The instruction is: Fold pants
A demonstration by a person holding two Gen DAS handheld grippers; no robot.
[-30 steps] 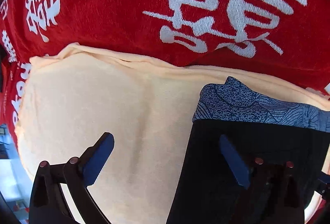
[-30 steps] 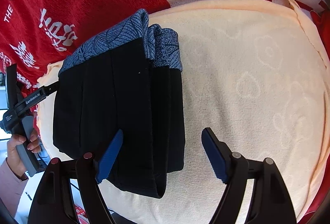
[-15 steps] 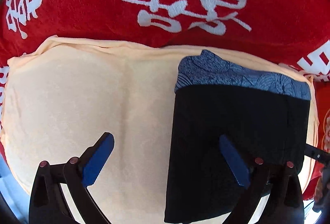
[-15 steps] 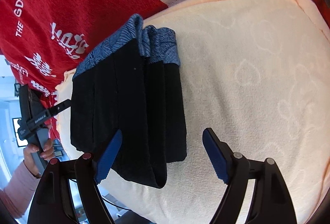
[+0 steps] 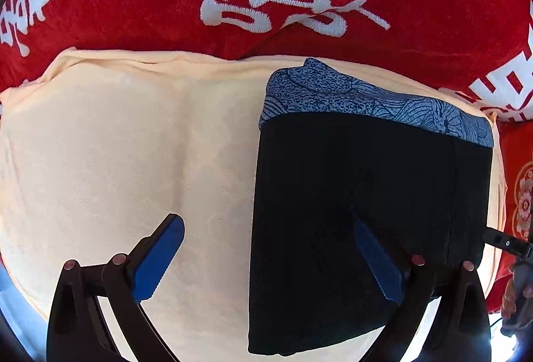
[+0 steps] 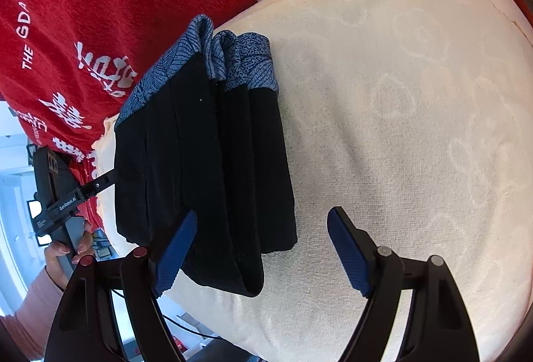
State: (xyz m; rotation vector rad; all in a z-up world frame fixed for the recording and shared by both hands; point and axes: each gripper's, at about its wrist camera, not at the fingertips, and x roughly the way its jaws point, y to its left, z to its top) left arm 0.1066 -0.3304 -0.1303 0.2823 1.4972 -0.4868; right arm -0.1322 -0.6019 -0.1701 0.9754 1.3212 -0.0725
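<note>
**Folded pants on a cream towel, both grippers wide**

Underneath everything, a red cloth (image 5: 133, 2) with large white characters, filling the far side of the left wrist view and the far left of the right wrist view. On top of it, a cream towel (image 5: 116, 145) spread flat, with a faint embossed pattern and a soft crease down its middle. Beyond the near left edge in the right wrist view, a bright, blurred room background.

On the towel, the pants (image 5: 366, 195): black, folded into a compact rectangle, blue patterned waistband (image 5: 366, 99) at the far end. In the left wrist view, placed on the right half of the towel, right edge close to the towel's right border. In the right wrist view, lying at the left of the towel, with several stacked layers visible along the near fold.

Left gripper (image 5: 269, 258): jaws spread wide, nothing clamped. Left blue pad above bare towel, right pad above the black fabric, so straddling the left edge of the pants; contact with the cloth not discernible.

Right gripper (image 6: 263, 252): jaws likewise wide, nothing held. Left pad over the near corner of the pants, right pad over bare towel.

At the left edge of the right wrist view, a hand (image 6: 66, 248) with painted nails and a pink sleeve (image 6: 26, 298), wrapped around the handle of the other gripper.
</note>
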